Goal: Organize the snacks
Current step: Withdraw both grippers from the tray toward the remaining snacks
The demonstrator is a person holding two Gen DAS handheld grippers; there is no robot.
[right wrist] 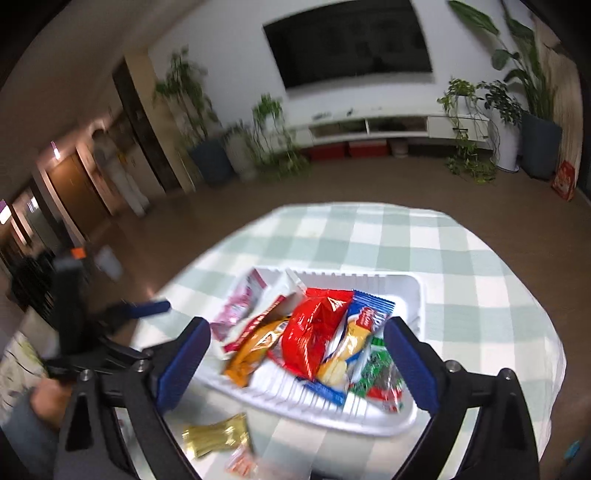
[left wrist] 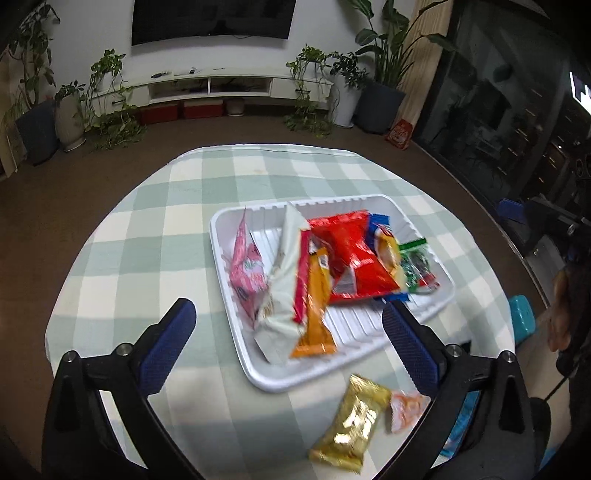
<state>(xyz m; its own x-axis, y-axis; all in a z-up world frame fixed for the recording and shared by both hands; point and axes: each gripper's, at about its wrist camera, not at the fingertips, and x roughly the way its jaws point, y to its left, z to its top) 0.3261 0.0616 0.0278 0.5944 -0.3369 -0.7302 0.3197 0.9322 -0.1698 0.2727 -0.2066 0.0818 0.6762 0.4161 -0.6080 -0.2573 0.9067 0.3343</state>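
The tray (left wrist: pixel 236 236) is smooth white ribbed plastic. The gold packet (left wrist: pixel 351 421) is shiny crinkled foil, and the red bag (left wrist: pixel 354 258) is glossy film. A matt checked cloth (left wrist: pixel 147 240) covers the tabletop. Finger pads (left wrist: pixel 170 350) look like textured blue rubber.

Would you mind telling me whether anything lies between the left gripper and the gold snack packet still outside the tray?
Nothing visible does. The left gripper is open above the gold packet, which lies on the tablecloth beside a small orange packet, just outside the white tray.

Wall-mounted television (left wrist: pixel 213 18) above white console (left wrist: pixel 221 86), potted plants (left wrist: pixel 110 99), brown floor (left wrist: pixel 55 184)
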